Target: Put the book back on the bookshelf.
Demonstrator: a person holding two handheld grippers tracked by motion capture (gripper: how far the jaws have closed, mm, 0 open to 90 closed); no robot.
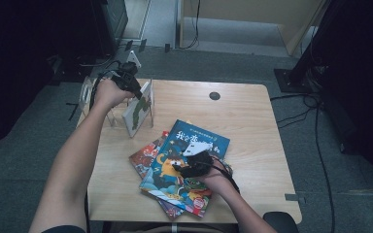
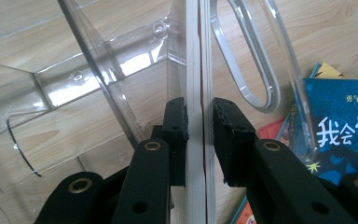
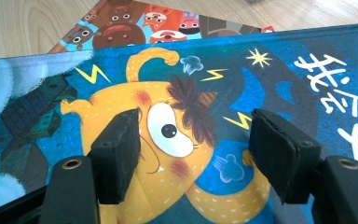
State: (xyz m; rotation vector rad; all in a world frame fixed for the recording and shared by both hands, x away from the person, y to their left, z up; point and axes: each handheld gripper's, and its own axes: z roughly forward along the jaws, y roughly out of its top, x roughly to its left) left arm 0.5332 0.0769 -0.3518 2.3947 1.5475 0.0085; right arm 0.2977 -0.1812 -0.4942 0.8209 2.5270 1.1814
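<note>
L gripper clamps upright book to seat it in clear rack; R gripper fingers released over blue book, ready to pick.

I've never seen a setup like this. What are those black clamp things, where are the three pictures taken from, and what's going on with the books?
A person works at a wooden table with a hand-held two-jaw gripper in each hand. The high view looks down from above; the other two cameras ride on the grippers. The left gripper is shut on the edge of a thin upright book standing in a clear plastic rack. The right gripper hovers open over a blue picture book with a yellow cartoon creature, which tops a small stack of picture books.
</note>
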